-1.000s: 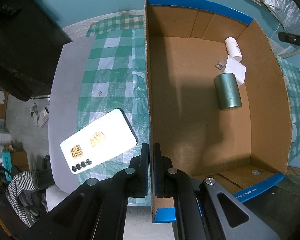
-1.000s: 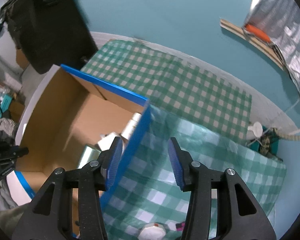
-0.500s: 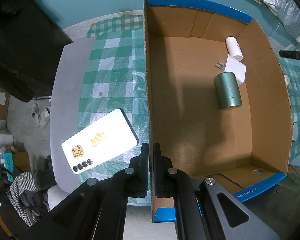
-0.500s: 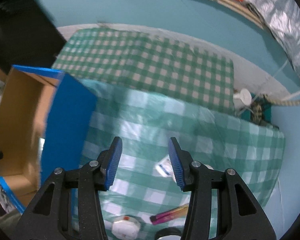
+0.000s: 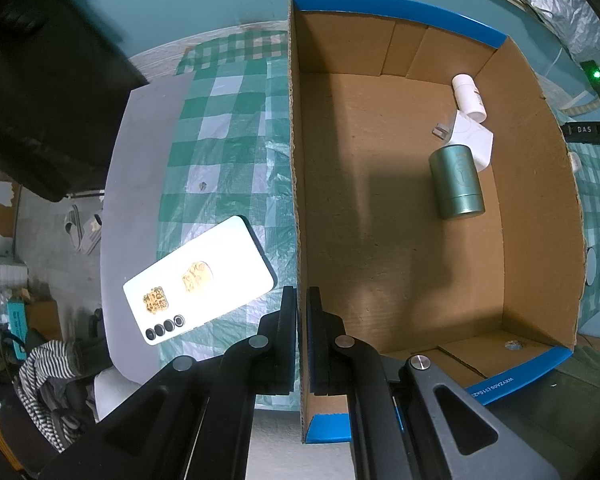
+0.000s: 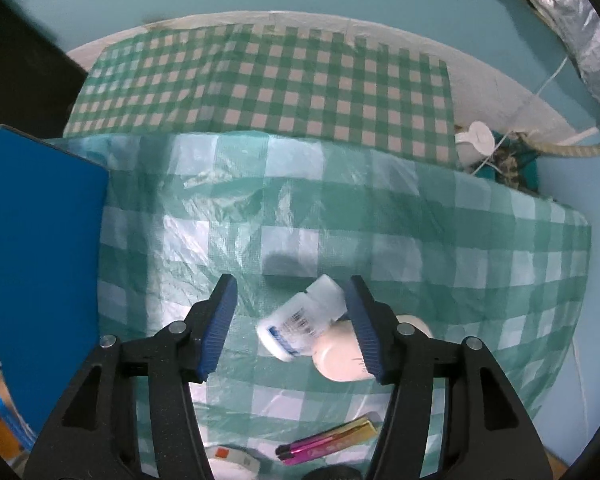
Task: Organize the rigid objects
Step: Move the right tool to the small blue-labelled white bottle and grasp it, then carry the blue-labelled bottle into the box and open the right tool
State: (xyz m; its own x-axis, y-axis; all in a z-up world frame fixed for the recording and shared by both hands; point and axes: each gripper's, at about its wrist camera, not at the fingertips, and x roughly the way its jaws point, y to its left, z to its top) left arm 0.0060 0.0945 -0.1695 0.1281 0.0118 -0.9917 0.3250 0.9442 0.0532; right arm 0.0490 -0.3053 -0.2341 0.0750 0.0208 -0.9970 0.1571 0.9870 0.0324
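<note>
My L gripper [image 5: 302, 344] clamped tight on near wall of cardboard box [image 5: 296, 184], wall pinched btwn pads. Inside box: green can [image 5: 456, 182] lying on side, white bottle [image 5: 469, 97] at far corner. Phone [image 5: 198, 284] on cloth outside box. My R gripper [image 6: 290, 326] jaws just opening, half wide, straddling small white bottle [image 6: 300, 322] lying on checked cloth [image 6: 300, 208]; pads not pressing it. Pink lighter [image 6: 326, 444] nearer me.

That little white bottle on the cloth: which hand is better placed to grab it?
Right. Its gripper hangs open around the white bottle, jaws just widened. The left gripper is shut on the box wall.
</note>
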